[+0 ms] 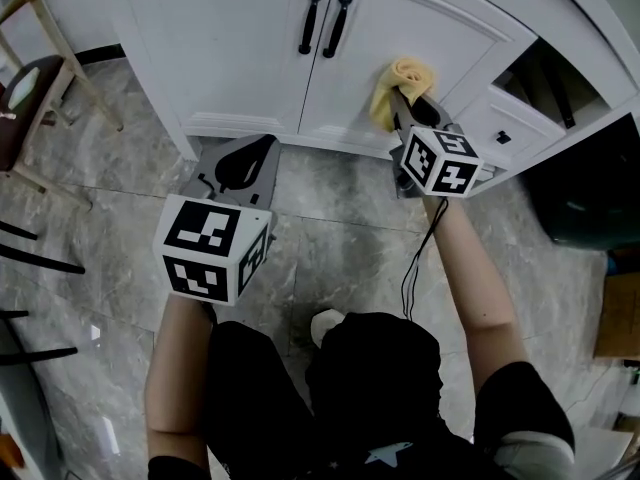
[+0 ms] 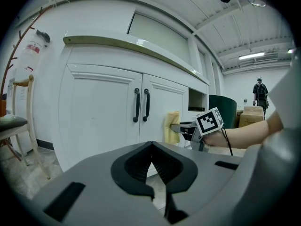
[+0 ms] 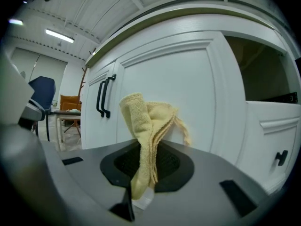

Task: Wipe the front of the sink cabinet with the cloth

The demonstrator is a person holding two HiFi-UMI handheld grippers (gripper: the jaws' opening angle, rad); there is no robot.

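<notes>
- Cloth [image 3: 143, 135], yellow and bunched, sits pinched in the right claw [image 1: 408, 116], at the sink cabinet [image 1: 240, 58]'s right door, touching it or just short.
- Its long axis runs along the jaws, free end toward the door.
- Judged step: wiping. Next needs pressure and sweeping strokes.
- Left claw [image 1: 243, 164] is pressed together, empty.

Grey marbled floor tiles [image 1: 330, 218] with pale veins run up to the white cabinet [image 1: 230, 48]. A wooden chair [image 1: 30, 88] with a dark seat stands on them at the head view's left edge. At the right edge sit a dark green bin [image 1: 590, 203] and, nearer, a cardboard box [image 1: 617, 313]. Overhead, the white ribbed ceiling [image 2: 188, 13] carries a lit tube light [image 2: 251, 56].
</notes>
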